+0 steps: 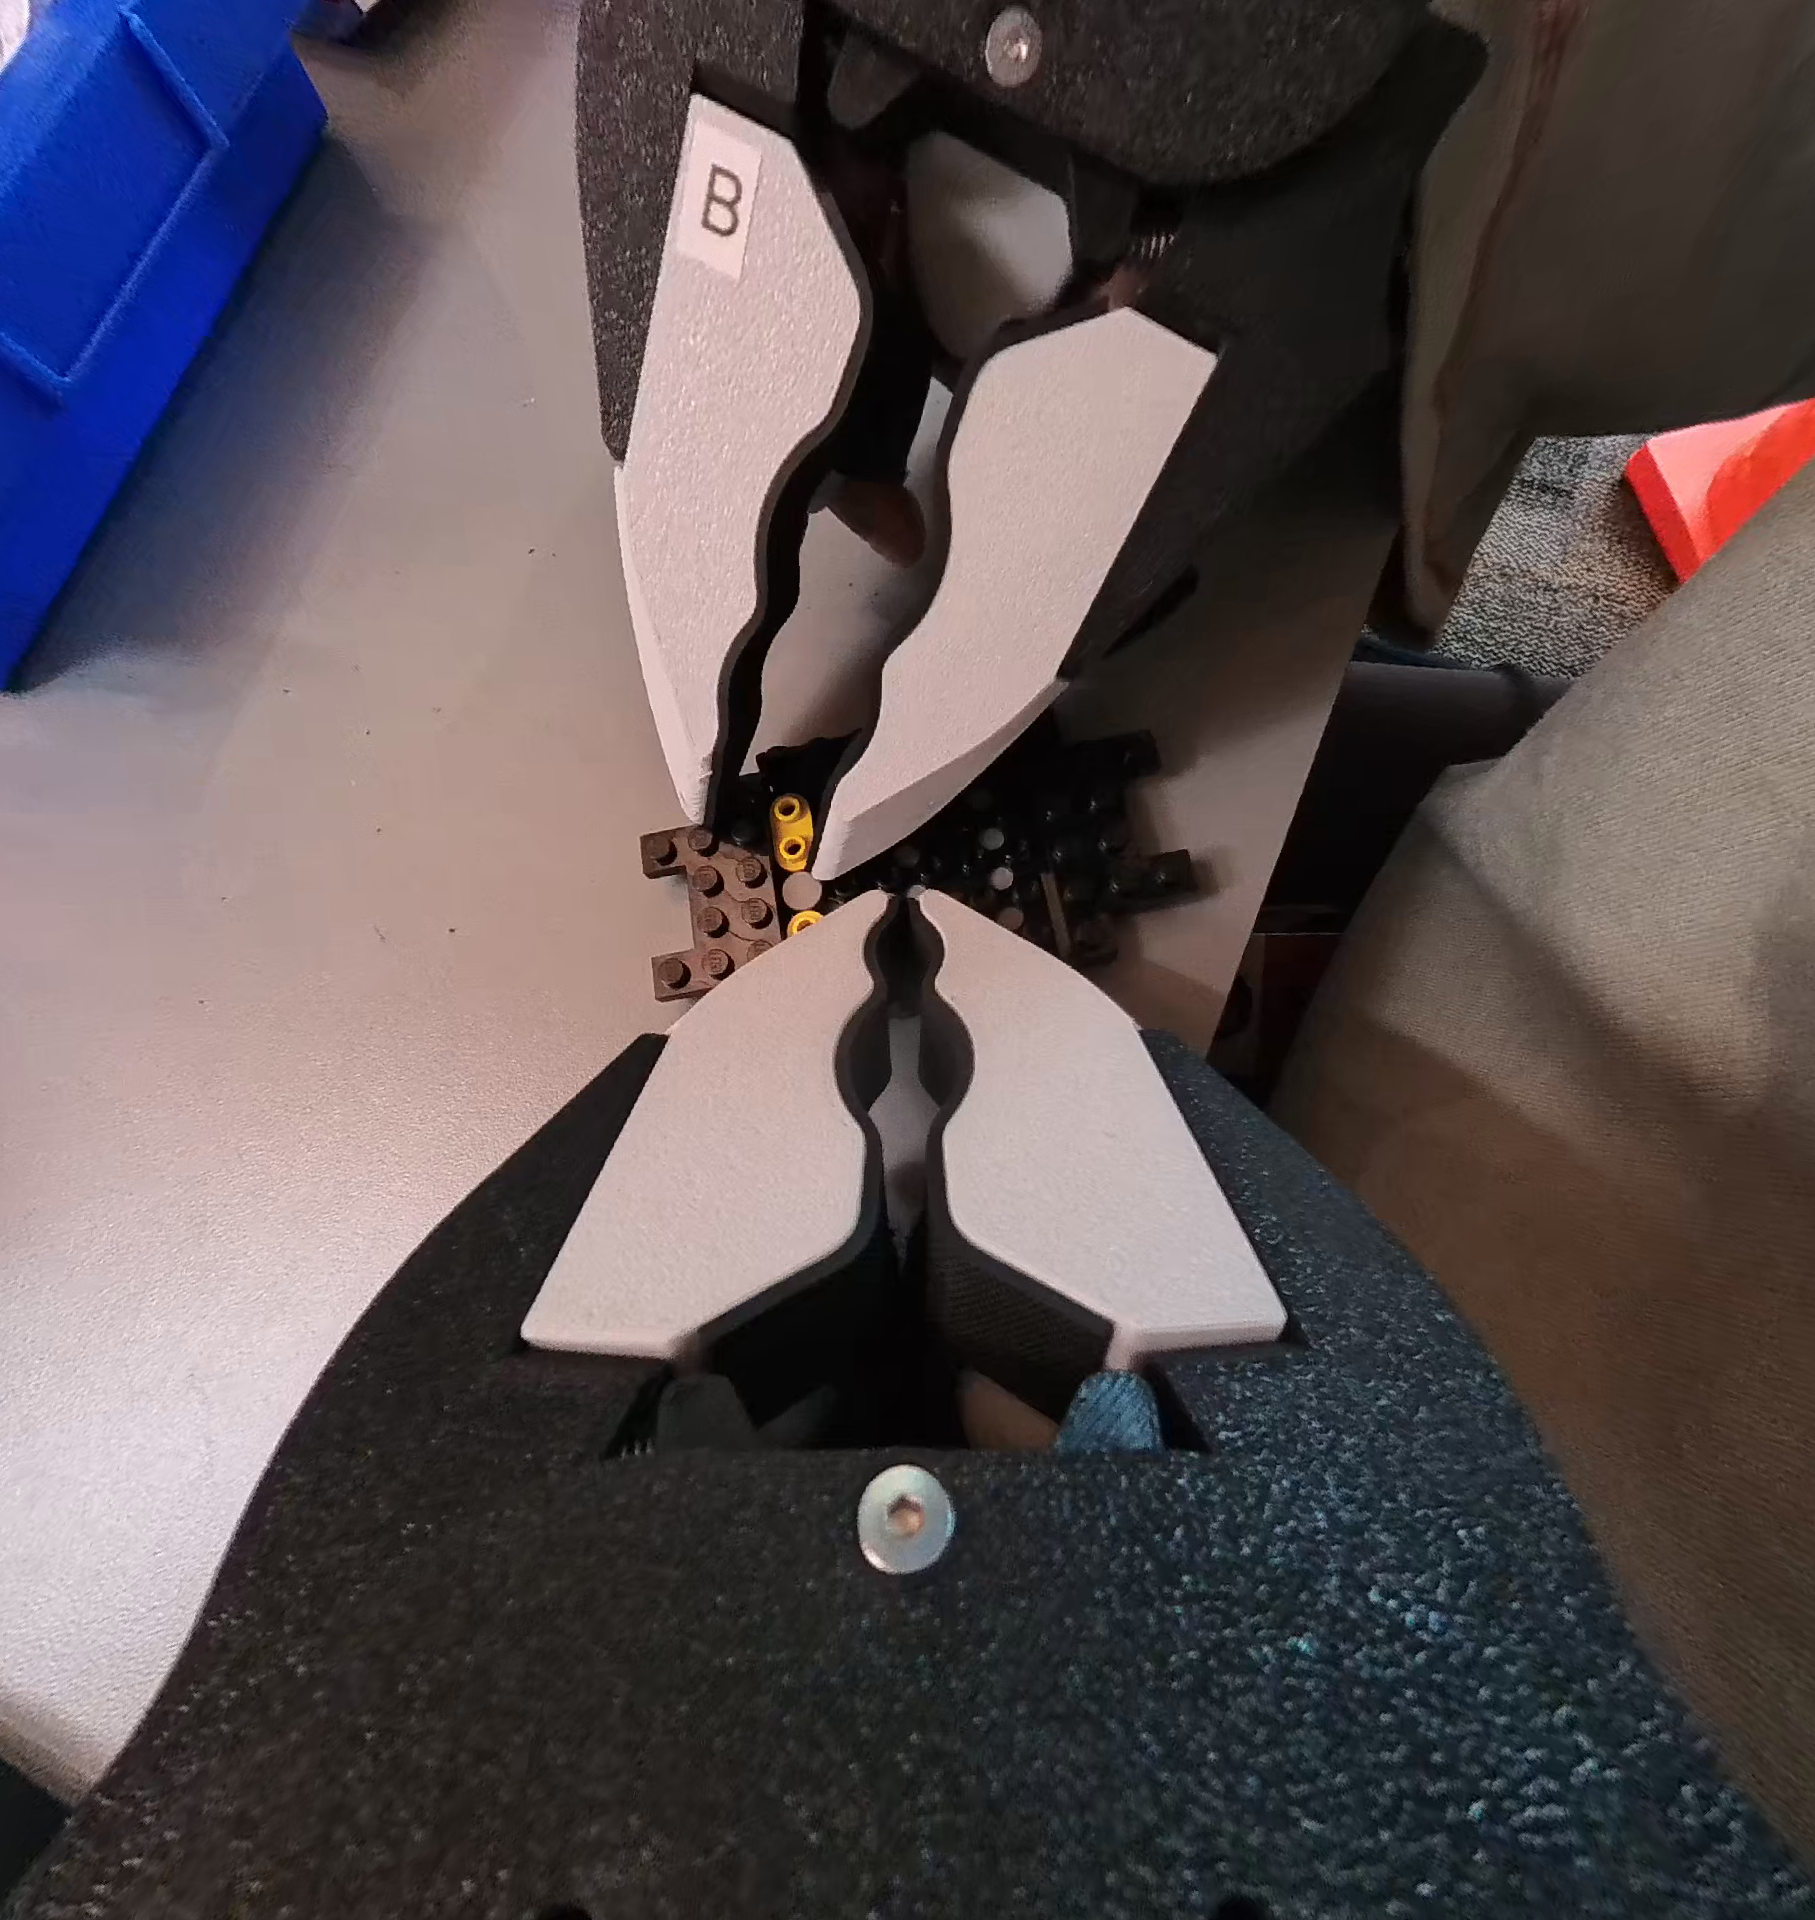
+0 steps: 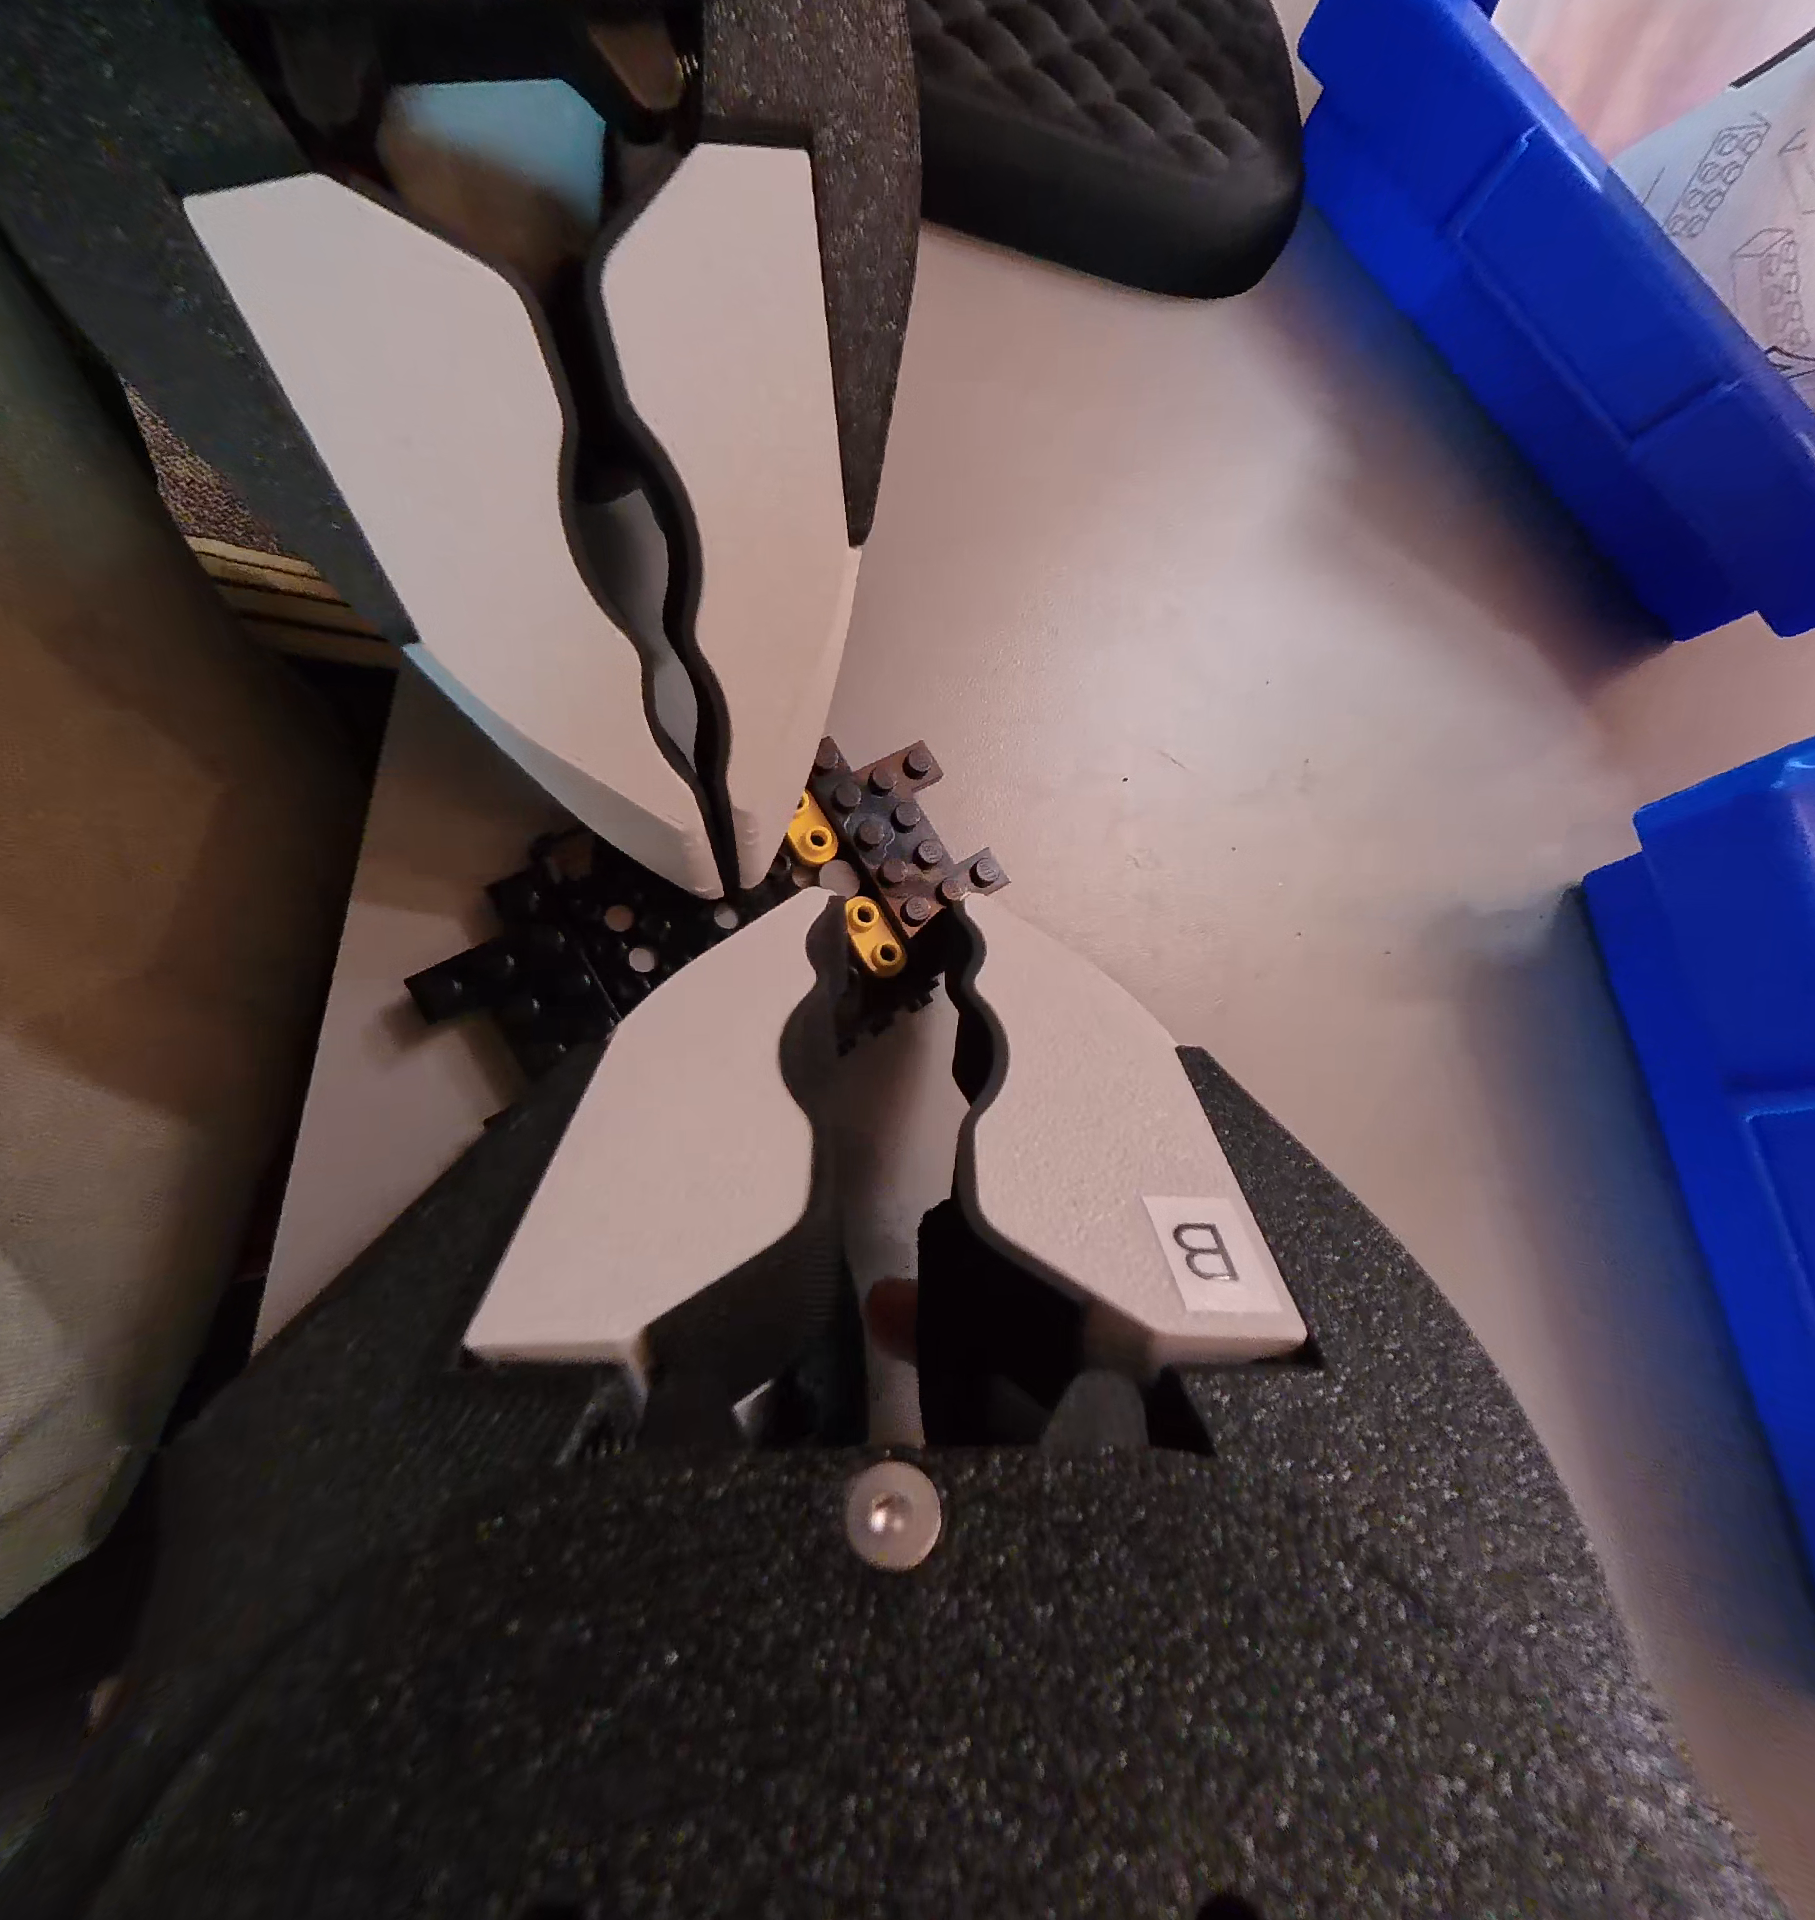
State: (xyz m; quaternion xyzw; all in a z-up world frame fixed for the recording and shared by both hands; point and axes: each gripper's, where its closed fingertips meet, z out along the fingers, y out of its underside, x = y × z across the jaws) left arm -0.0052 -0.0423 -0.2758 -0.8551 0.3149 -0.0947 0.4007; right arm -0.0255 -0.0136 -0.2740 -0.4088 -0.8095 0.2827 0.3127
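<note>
Mostly the two black tool bodies fill each view, hiding much of the pale tabletop (image 1: pixel 259 935) and cutting off the blue bins: one bin (image 1: pixel 82 312) at 10 o'clock in the left wrist view, two more (image 2: pixel 1568 343) at 2 and 4 o'clock in the right wrist view, with a printed sheet (image 2: pixel 1755 229) only partly seen in the upper one. Olive cloth (image 1: pixel 1609 1143), unclear as to what it belongs to, blocks the 3 o'clock side of the left wrist view, with a red object (image 1: pixel 1744 468) cut off behind it.

Between the tools lies a dark studded brick assembly (image 1: pixel 716 914), its black right portion hard to read. The left tongs (image 1: pixel 905 902) are nearly closed, tips pressed down at the assembly's middle; whether they pinch anything there cannot be told. The right tongs (image 2: pixel 887 935) stand slightly apart around a small yellow piece (image 2: pixel 875 935) and the plate edge beneath it, seemingly touching on both sides.

Only the right wrist view shows a black mesh-textured object (image 2: pixel 1090 135) at 1 o'clock. A second yellow piece (image 2: pixel 811 831) sits just beside the left tongs' tips.
</note>
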